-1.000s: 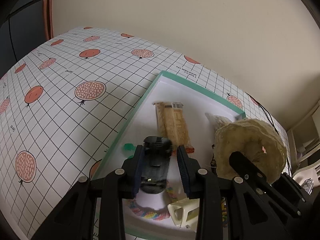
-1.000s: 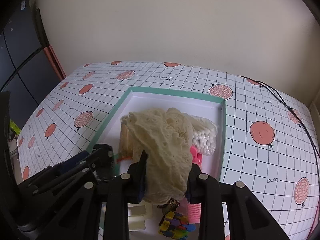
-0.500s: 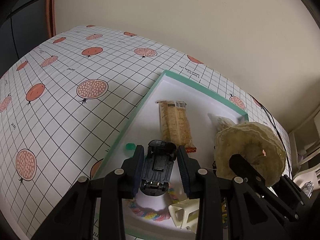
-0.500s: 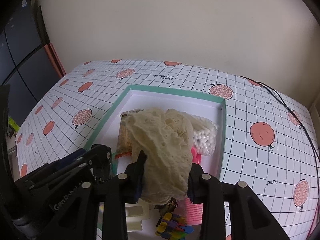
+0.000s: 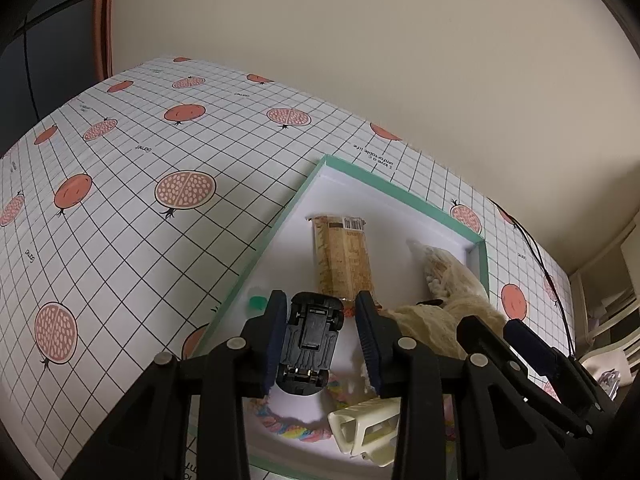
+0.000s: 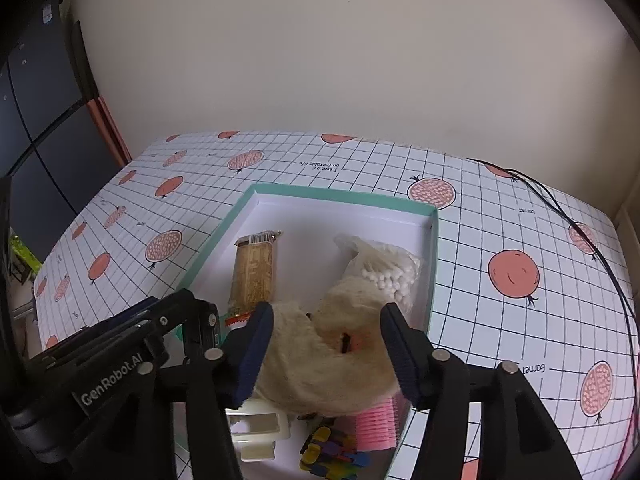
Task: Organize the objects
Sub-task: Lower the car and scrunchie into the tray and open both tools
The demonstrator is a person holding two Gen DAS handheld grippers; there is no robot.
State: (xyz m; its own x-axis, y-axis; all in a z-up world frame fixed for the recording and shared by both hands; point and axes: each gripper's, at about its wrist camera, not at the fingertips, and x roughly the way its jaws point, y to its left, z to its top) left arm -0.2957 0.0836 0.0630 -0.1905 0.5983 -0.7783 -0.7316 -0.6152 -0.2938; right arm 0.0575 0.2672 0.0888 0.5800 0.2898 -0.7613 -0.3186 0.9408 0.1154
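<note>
A teal-rimmed white box (image 5: 400, 192) (image 6: 340, 194) lies on the pomegranate-print tablecloth. In the left wrist view my left gripper (image 5: 320, 298) is shut on a black toy car (image 5: 310, 340), held upside down over the box's near end. My right gripper (image 6: 327, 310) stands open, and a cream lace cloth (image 6: 332, 360) (image 5: 436, 320) lies loose in the box between its fingers. The cloth rests against a bag of cotton swabs (image 6: 388, 272) (image 5: 434, 264). A snack bar (image 5: 344, 260) (image 6: 254, 276) lies in the middle of the box.
A white clip (image 5: 368, 424), a rainbow bracelet (image 5: 292, 428), a pink comb (image 6: 376, 424) and colourful clips (image 6: 332, 456) fill the box's near end. A green cap (image 5: 256, 303) sits by the left wall. A black cable (image 6: 580, 232) crosses the cloth at right. A wall backs the table.
My right gripper has opened, and the lace cloth has dropped from it into the box. The left gripper keeps the car and has barely moved.
</note>
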